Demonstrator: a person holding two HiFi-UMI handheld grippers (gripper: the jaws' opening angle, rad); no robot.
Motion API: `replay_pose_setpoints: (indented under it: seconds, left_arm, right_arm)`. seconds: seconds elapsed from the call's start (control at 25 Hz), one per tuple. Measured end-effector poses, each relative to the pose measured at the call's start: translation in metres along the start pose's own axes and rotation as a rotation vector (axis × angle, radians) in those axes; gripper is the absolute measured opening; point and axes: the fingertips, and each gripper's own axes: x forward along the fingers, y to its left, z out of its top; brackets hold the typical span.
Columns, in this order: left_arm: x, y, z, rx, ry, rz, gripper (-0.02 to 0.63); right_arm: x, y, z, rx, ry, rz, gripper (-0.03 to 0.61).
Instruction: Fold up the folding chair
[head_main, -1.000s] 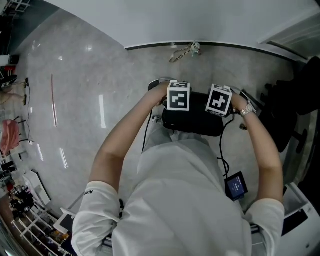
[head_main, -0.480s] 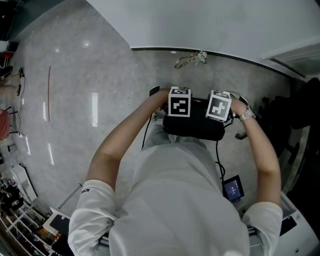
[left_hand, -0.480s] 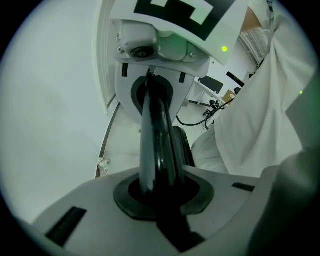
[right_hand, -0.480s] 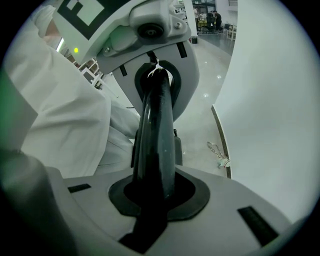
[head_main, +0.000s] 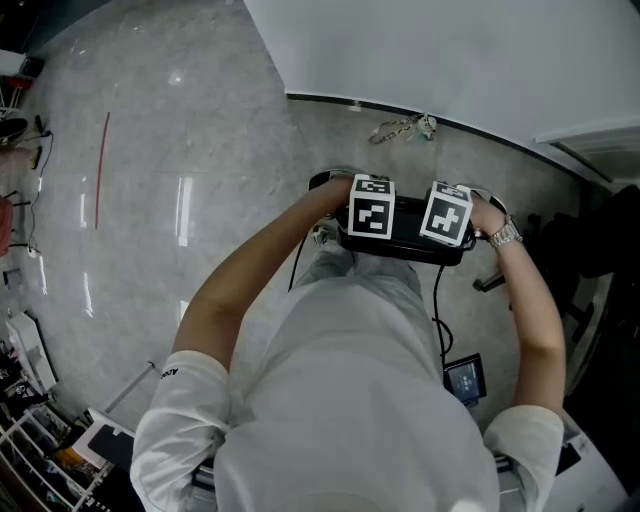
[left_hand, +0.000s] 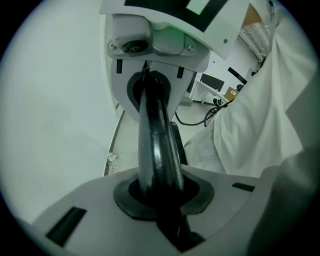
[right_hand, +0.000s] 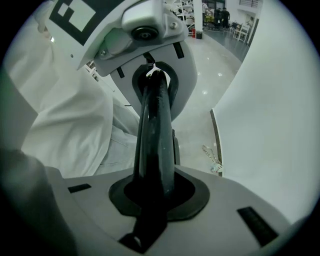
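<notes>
Head view from above the person, facing steeply down onto floor (head_main: 150, 180) and wall (head_main: 450, 50), left gripper view and right gripper view each close along the folding chair (head_main: 405, 240) bar, all three sharing the floor litter (head_main: 402, 128) at the wall's foot

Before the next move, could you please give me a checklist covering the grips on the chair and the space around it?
1. Left gripper shut on the chair: ok.
2. Right gripper shut on the chair: ok.
3. Both grippers side by side on the same black edge: ok.
4. Chair fully folded flat: cannot tell, since the person's body hides everything below the held edge.
5. Floor ahead free: not ok, because a small tangle lies by the wall.
6. Chair legs off the floor: cannot tell, since they are out of view.
</notes>
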Motion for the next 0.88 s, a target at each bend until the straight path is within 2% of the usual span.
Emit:
replay_pose_setpoints:
  seconds: [0.16, 0.4, 0.6, 0.88]
  left_arm:
    - [-0.013, -0.003, -0.022, -0.001, 0.019, 0.033, 0.065]
    - [-0.040, -0.003, -0.071, 0.011, 0.114, 0.071, 0.066]
    - [-0.069, 0.015, -0.107, 0.009, 0.187, 0.083, 0.066]
    - [-0.101, 0.054, -0.157, -0.032, 0.209, 0.146, 0.066]
  right_arm:
    - [0.001, 0.001, 0.025, -0.010, -0.001, -0.028, 0.057]
    - [0.005, -0.005, 0.077, -0.033, -0.037, -0.053, 0.054]
    - [-0.001, -0.028, 0.120, -0.063, -0.092, -0.072, 0.054]
    - [-0.008, -0.075, 0.176, -0.152, -0.089, -0.095, 0.055]
